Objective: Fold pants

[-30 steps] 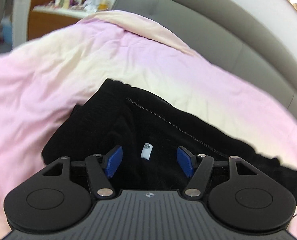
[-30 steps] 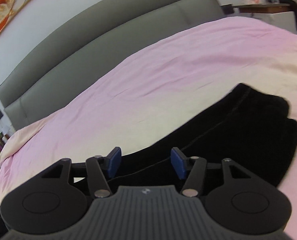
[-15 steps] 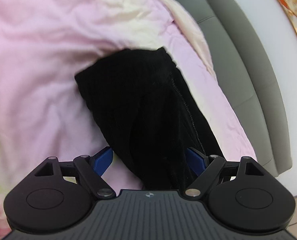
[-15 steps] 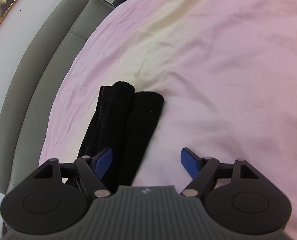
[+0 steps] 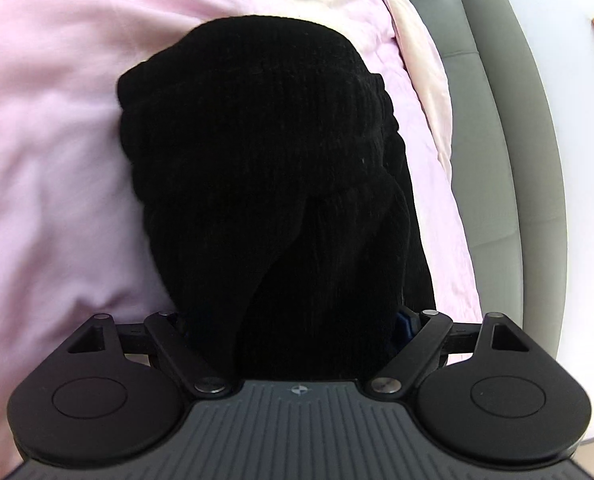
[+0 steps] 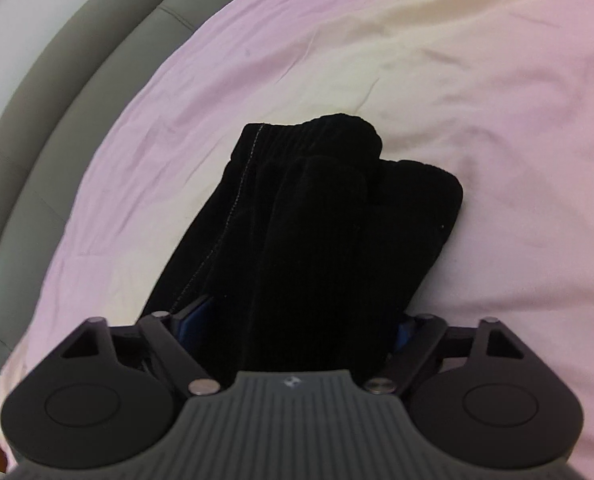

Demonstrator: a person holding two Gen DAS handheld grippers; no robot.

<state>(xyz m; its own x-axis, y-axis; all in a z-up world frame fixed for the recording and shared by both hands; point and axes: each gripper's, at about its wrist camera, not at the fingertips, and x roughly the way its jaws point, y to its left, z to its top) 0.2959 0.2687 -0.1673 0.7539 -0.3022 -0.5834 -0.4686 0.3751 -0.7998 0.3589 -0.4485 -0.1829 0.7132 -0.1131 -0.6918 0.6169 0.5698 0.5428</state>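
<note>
Black corduroy pants (image 5: pixel 265 152) lie on a pink bed sheet (image 5: pixel 49 128). In the left wrist view their bunched waist end fills the middle. My left gripper (image 5: pixel 293 320) is open wide, with the cloth lying between its blue fingers; the fingers are mostly hidden by it. In the right wrist view the pants' leg ends (image 6: pixel 329 208) lie side by side, with a pale seam down the left one. My right gripper (image 6: pixel 297 324) is also open wide and straddles the legs.
A grey padded headboard (image 5: pixel 497 140) runs along the right of the left wrist view and along the upper left of the right wrist view (image 6: pixel 49 64). The pink sheet (image 6: pixel 477 100) spreads wide to the right of the pants there.
Both grippers have turned and come down over the pants. The cloth now lies between each pair of open fingers, where before it lay ahead of them.
</note>
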